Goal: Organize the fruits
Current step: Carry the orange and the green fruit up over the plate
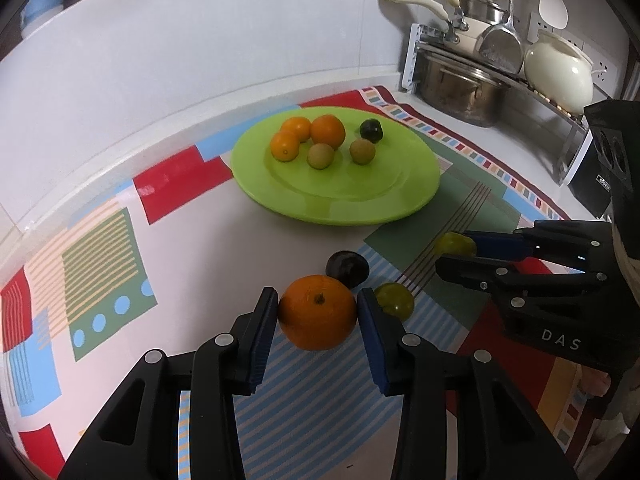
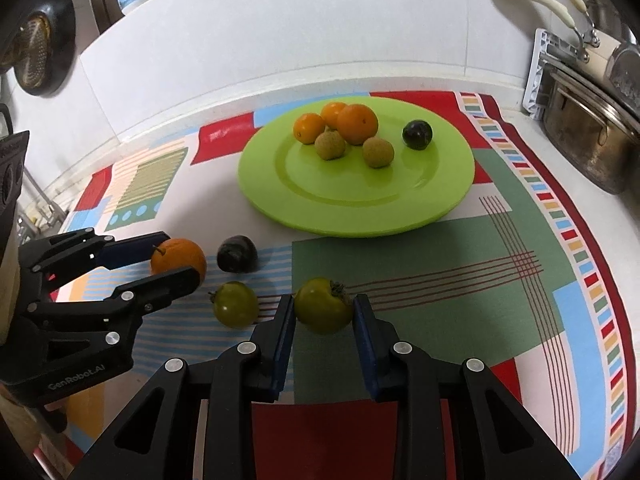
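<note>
A patterned cloth (image 2: 460, 248) in red, green, blue and white covers the counter, which runs back to a pale tiled wall (image 2: 280, 28). A green plate (image 2: 352, 204) sits on the cloth and serves as the landmark. To the right of the plate stands a rack with a steel pot (image 1: 460, 84), a cream pot (image 1: 560, 76) and cream-handled pans (image 1: 432, 4).

On the far half of the plate lie three small oranges (image 2: 357, 124), two pale yellow-green round fruits (image 2: 377, 152) just in front of them, and a dark plum (image 2: 417, 134) to their right.

In front of the plate, on the cloth, the left claw (image 1: 318, 312) has its two blue pads pressed against the sides of a large orange (image 1: 317, 312), holding it at about the fruit's width. Just behind that orange, toward the plate, lies a dark fruit (image 1: 347, 268). A green tomato (image 1: 395, 301) lies on the cloth just right of the left claw's right pad.

The right claw (image 2: 323, 308) grips a second green tomato with a stem (image 2: 323, 306), both pads touching its sides, in front of the plate's near rim. Whether either held fruit is raised off the cloth cannot be told.
</note>
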The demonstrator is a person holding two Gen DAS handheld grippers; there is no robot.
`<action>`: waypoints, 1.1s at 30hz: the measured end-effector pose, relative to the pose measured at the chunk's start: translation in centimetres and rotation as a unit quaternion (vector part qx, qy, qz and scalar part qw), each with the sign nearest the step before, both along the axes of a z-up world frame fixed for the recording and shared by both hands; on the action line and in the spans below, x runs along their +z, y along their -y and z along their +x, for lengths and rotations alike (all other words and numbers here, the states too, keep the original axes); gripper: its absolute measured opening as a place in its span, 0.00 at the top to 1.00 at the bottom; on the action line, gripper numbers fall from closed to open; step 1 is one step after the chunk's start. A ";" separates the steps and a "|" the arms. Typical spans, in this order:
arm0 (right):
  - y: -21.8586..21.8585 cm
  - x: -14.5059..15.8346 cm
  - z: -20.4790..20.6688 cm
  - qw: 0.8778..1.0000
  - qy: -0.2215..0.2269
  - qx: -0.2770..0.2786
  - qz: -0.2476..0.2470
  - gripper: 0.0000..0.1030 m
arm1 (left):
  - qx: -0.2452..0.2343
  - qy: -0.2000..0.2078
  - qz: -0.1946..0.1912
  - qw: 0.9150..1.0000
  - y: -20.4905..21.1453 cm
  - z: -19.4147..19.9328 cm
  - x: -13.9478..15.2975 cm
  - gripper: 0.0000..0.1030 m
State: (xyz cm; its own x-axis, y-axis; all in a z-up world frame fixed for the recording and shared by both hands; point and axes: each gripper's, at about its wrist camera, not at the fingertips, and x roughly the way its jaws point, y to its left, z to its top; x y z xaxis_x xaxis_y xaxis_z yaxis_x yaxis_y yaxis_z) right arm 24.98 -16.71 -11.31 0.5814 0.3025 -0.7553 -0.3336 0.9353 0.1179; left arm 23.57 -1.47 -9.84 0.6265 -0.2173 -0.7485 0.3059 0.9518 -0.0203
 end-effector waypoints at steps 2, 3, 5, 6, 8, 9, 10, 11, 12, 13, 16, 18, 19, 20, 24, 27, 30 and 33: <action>0.0 0.5 -0.3 1.000 0.005 0.001 0.001 0.70 | 0.001 0.006 -0.002 1.000 0.0 -0.2 0.6 0.61; 0.1 0.7 -0.4 1.000 0.007 0.002 0.003 0.70 | 0.001 0.008 -0.003 1.000 0.1 -0.3 0.9 0.61; 0.1 1.3 -0.6 1.000 0.013 0.003 0.006 0.70 | 0.001 0.015 -0.004 1.000 0.1 -0.5 1.5 0.61; 0.2 1.6 -0.7 1.000 0.016 0.003 0.008 0.70 | 0.002 0.019 -0.005 1.000 0.2 -0.6 1.9 0.61; 0.3 2.2 -1.0 1.000 0.023 0.003 0.012 0.70 | 0.003 0.026 -0.005 1.000 0.3 -0.8 2.5 0.61; 0.4 2.5 -1.1 1.000 0.027 0.003 0.013 0.70 | 0.003 0.029 -0.006 1.000 0.3 -0.9 2.9 0.61; 0.4 2.8 -1.3 0.999 0.030 0.003 0.015 0.70 | 0.003 0.033 -0.007 0.999 0.4 -1.0 3.2 0.61; 0.5 3.1 -1.4 0.999 0.033 0.003 0.016 0.70 | 0.004 0.036 -0.007 0.999 0.5 -1.1 3.5 0.61; 0.5 3.4 -1.5 0.999 0.038 0.002 0.018 0.70 | 0.004 0.040 -0.008 0.999 0.5 -1.1 3.8 0.61; 0.6 3.7 -1.5 0.999 0.040 0.002 0.019 0.70 | 0.004 0.043 -0.009 0.999 0.6 -1.2 4.1 0.61; 0.8 4.5 -1.7 0.998 0.052 0.000 0.022 0.70 | 0.002 0.052 -0.010 0.999 1.0 -1.1 4.9 0.61; 1.1 5.1 -1.7 0.998 0.059 -0.002 0.025 0.70 | 0.001 0.058 -0.013 0.998 1.2 -1.0 5.3 0.61; 1.2 5.3 -1.7 0.998 0.062 -0.003 0.026 0.70 | 0.000 0.060 -0.013 0.998 1.3 -0.9 5.6 0.61; 1.4 5.6 -1.7 0.998 0.065 -0.004 0.027 0.70 | 0.000 0.063 -0.013 0.998 1.5 -0.8 5.8 0.61; 1.9 6.4 -1.3 0.997 0.076 -0.010 0.026 0.70 | -0.002 0.067 -0.014 0.998 1.9 -0.2 6.5 0.61; 2.3 6.9 -0.8 0.996 0.080 -0.015 0.027 0.70 | -0.004 0.072 -0.014 0.997 2.4 0.6 7.0 0.61; 2.6 7.3 -0.1 0.996 0.083 -0.017 0.029 0.70 | -0.006 0.074 -0.013 0.997 2.6 1.3 7.2 0.61; 2.8 7.6 0.8 0.996 0.083 -0.018 0.029 0.70 | -0.010 0.070 -0.020 0.997 2.8 2.5 7.4 0.61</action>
State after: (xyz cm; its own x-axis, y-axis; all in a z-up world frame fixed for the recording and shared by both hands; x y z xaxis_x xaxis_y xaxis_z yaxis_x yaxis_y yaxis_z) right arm 25.74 -19.47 -3.69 0.7085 0.3199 -0.6291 -0.3195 0.9402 0.1183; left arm 26.02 -4.31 -2.47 0.7196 -0.2591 -0.6442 0.3277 0.9447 -0.0140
